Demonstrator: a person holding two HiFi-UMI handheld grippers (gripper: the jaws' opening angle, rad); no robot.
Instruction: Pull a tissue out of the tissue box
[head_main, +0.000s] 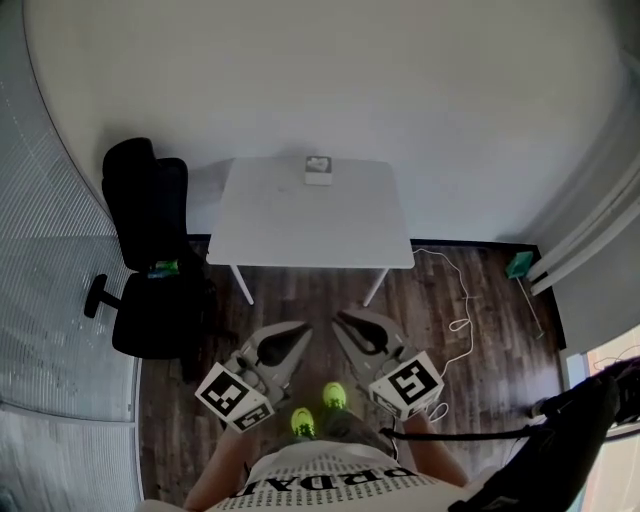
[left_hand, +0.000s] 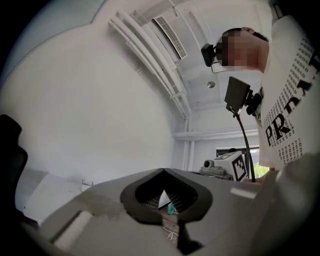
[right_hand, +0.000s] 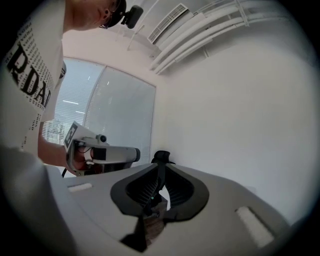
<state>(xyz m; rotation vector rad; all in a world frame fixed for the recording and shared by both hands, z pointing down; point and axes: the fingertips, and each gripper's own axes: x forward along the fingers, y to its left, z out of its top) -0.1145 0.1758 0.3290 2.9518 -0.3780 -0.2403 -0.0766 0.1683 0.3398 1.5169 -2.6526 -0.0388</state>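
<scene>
**Both grippers clenched and empty, far from the tissue box**

The tissue box (head_main: 319, 170) stands on the far edge of the white table (head_main: 300, 225), close to the wall, with a tissue sticking up from its top. The left gripper (head_main: 298, 335) and the right gripper (head_main: 343, 320) are held low over the wooden floor, well apart from the table. Each has its jaw tips pressed together with nothing between them. A black office chair (head_main: 150, 260) stands left of the table.

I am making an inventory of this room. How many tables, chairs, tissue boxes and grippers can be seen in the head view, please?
table: 1
chair: 1
tissue box: 1
grippers: 2, the left gripper and the right gripper
Total: 5
</scene>
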